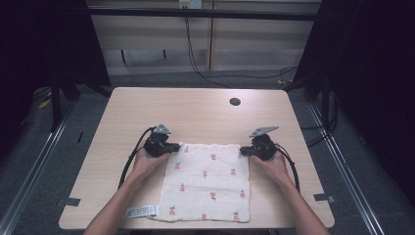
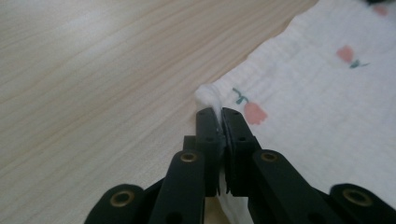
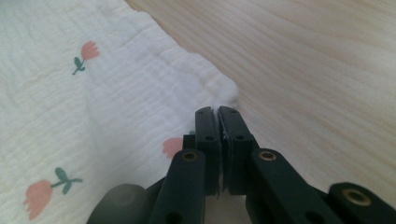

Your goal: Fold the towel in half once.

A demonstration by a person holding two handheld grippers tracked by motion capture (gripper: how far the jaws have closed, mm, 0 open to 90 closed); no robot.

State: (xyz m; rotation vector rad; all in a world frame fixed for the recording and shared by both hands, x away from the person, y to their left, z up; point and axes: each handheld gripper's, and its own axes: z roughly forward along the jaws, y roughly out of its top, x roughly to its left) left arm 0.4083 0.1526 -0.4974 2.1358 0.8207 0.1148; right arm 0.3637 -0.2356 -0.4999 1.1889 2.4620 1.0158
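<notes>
While the white muslin cloth (image 1: pixel 208 182) with the small pink tulip print lies flat on the near half of the wooden table (image 1: pixel 195 110), both of its far corners are pinched. Left gripper (image 1: pixel 172 146): jaws closed narrow on the far-left corner, a bunched fold of fabric squeezed up between the pads, clear in the left gripper view, where the cloth (image 2: pixel 317 93) spreads ahead and to the right of the jaws and bare table (image 2: pixel 93 70) lies ahead and to their left. One tulip (image 2: pixel 254 112) sits just beside the right jaw tip. Right gripper (image 1: pixel 245 150): same state, jaws narrow and clamped on the far-right corner. In the right gripper view the cloth (image 3: pixel 93 93) runs ahead and to the left of the jaws, the puckered corner just past the tips, table (image 3: pixel 327 70) ahead and to their right. A tulip (image 3: pixel 173 145) is partly hidden just behind the left jaw.

Both corners are slightly raised at the pinch; the rest of the cloth rests on the table. Grippers point inward toward each other across the far hem. A white label (image 1: pixel 141 211) sticks out at the near-left corner of the cloth, on the person's side of the left gripper and well apart from it. Hands wrap both gripper bodies and a black cable trails back from each along the forearm. Beyond the right gripper, near the far edge of the table, is a dark round hole (image 1: pixel 235 102).
</notes>
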